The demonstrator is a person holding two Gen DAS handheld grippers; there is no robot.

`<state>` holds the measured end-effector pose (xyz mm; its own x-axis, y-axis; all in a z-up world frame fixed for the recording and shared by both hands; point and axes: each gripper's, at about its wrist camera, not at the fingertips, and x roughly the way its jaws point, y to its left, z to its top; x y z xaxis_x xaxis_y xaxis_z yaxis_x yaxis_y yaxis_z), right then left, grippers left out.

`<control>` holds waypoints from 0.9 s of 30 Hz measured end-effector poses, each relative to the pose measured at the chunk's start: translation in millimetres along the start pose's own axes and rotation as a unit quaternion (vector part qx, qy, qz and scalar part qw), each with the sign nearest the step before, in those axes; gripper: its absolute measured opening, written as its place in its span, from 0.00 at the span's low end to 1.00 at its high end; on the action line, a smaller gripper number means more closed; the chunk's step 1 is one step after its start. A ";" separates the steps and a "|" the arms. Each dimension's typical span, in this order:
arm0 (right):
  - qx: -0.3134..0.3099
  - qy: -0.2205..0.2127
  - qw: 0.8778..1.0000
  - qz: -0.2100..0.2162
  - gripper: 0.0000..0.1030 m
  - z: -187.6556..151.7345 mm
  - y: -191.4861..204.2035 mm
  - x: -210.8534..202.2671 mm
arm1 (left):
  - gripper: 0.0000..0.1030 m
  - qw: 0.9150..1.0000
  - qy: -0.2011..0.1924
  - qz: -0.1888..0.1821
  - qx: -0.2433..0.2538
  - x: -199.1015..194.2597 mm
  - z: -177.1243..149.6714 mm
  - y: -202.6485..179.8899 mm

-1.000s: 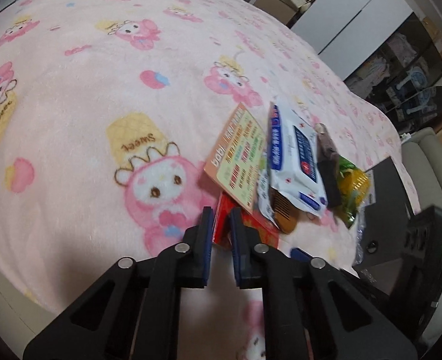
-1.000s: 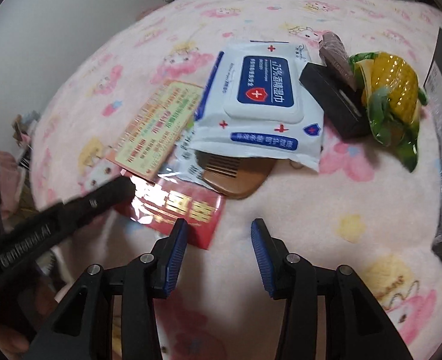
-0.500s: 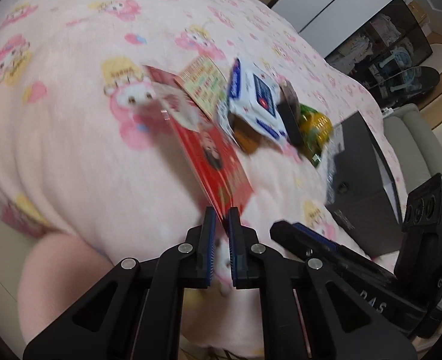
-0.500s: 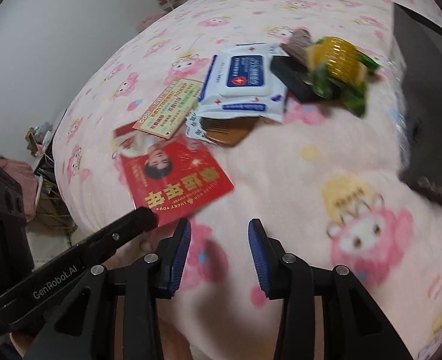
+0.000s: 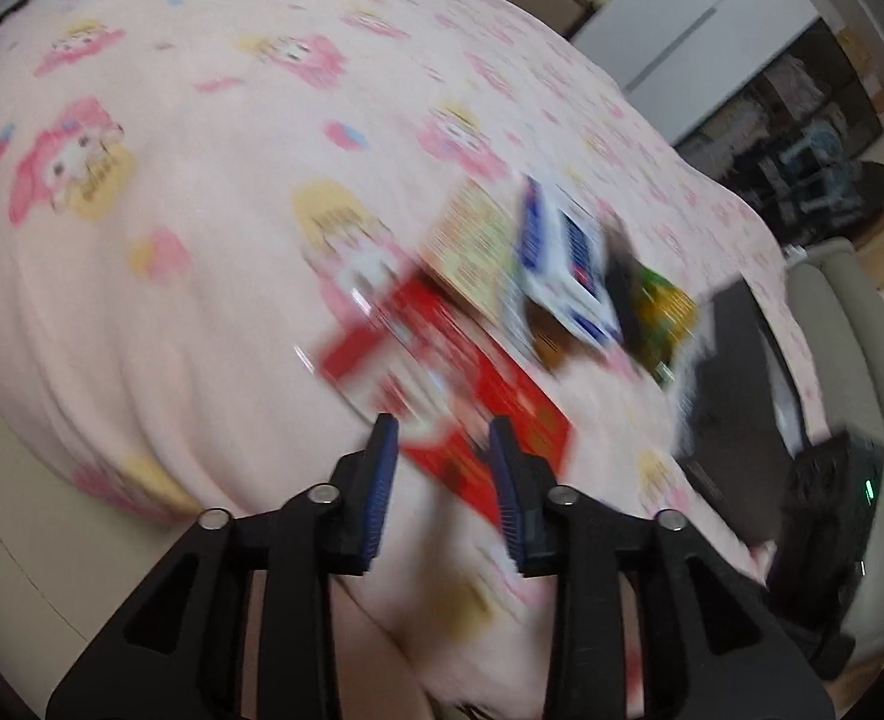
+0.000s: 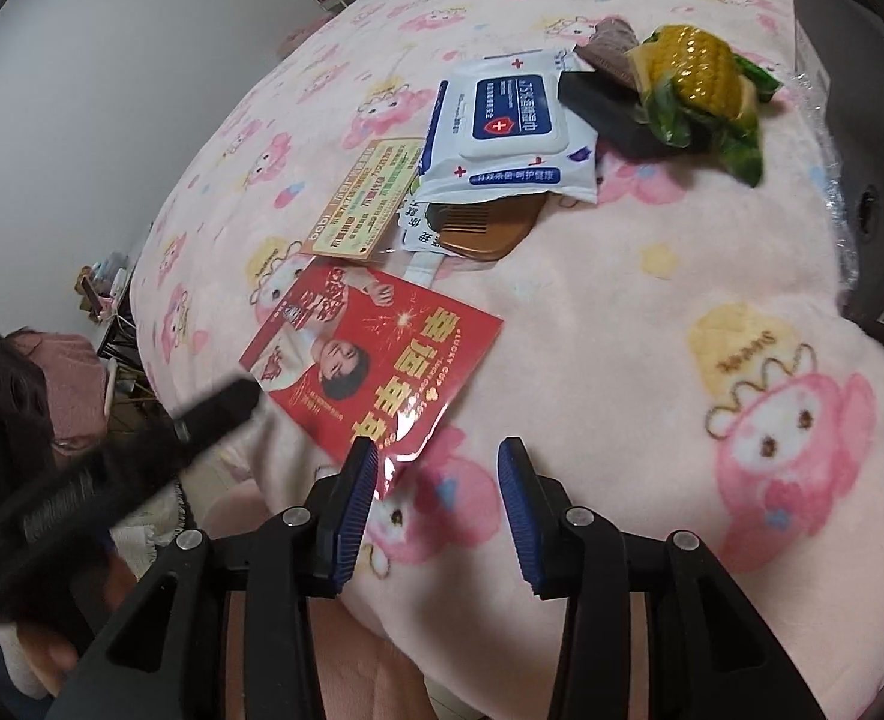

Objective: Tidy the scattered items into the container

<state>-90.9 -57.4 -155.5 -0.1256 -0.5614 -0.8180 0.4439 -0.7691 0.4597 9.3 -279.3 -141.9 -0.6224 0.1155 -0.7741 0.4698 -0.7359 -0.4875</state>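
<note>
A red printed packet (image 6: 375,354) lies flat on the pink blanket near the bed's front edge, blurred in the left wrist view (image 5: 490,396). My left gripper (image 5: 442,423) is just short of it; its jaws are opening and its pads are off the packet. Its dark finger (image 6: 213,414) shows beside the packet's left corner. My right gripper (image 6: 437,447) stands open and empty at the packet's near corner. Farther back lie a wipes pack (image 6: 505,126), a wooden comb (image 6: 481,231), a yellow card (image 6: 360,207), a corn toy (image 6: 697,75) and a black block (image 6: 607,108).
A black box (image 6: 850,60) with clear plastic wrap at its edge sits on the bed at the right, also seen from the left wrist (image 5: 736,372). The bed edge drops off just below both grippers. Shelves and cabinets (image 5: 802,138) stand beyond the bed.
The left gripper dragged the red packet out from the pile toward the bed's edge while shut on it, then parted its jaws and let go. The right gripper drew back a little.
</note>
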 end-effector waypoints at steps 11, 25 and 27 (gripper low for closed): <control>-0.007 -0.001 1.000 0.017 0.36 7.7 8.9 17.5 | 0.34 0.999 0.036 0.024 0.002 37.5 27.5 6.5; 0.009 -0.030 0.997 -0.066 0.36 -48.9 -52.3 -69.8 | 0.34 0.984 0.152 -0.058 0.072 38.1 -91.4 -82.6; 0.005 -0.029 0.996 -0.089 0.37 -58.2 -64.5 -79.2 | 0.35 0.981 0.163 -0.065 0.081 44.4 -108.4 -96.8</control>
<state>-58.0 54.4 -140.5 -0.2530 -0.4334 -0.8649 0.4013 -0.8605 0.3138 4.1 -130.6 -172.9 -0.4243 0.4035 -0.8107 0.2769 -0.7946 -0.5404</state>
